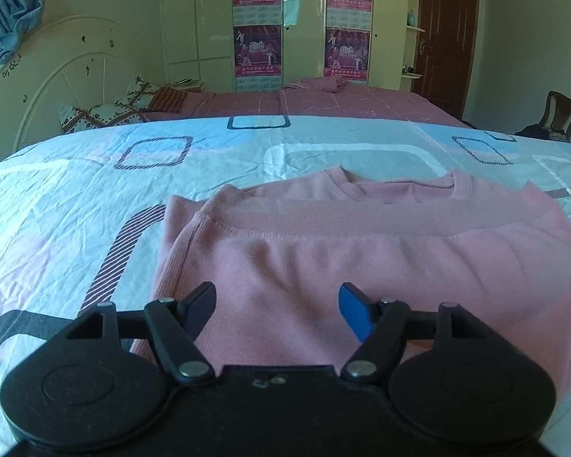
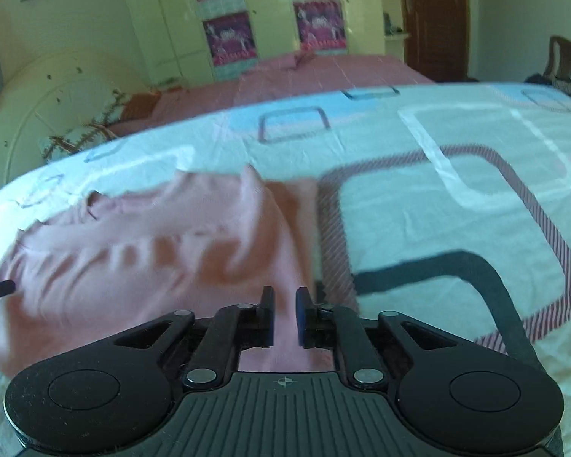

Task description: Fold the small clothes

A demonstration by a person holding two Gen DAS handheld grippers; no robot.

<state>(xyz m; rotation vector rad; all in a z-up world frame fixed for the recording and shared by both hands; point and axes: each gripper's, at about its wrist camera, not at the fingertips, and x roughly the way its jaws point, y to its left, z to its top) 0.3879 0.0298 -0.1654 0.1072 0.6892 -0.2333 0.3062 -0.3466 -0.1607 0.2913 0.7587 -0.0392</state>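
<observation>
1. Pink knit fabric fills the middle of both wrist views: a small pink sweater [image 1: 361,251] lies on a bed [image 1: 57,228] whose sheet is pale, printed with blue, white and striped rounded rectangles.
2. In the left wrist view the garment lies folded over on itself, its ribbed hem band running across the top layer and the round neckline showing beyond it.
3. Left gripper [image 1: 277,310] hovers over the near part of the sweater with its jaws standing well apart; only flat cloth shows in the gap, and the pads do not press on anything.
4. Right gripper [image 2: 285,316] sits at the sweater's right edge, close to where pink meets the sheet. Its jaws are nearly together with a narrow gap, pink cloth showing through that gap; the picture is blurred, so I cannot tell whether cloth is pinched.
5. Beyond the bed stands a second bed with a pink cover [image 1: 342,99], a pale wardrobe [image 1: 179,11] bearing purple posters [image 1: 257,49], a dark door [image 1: 447,34] and a wooden chair [image 1: 559,114].
</observation>
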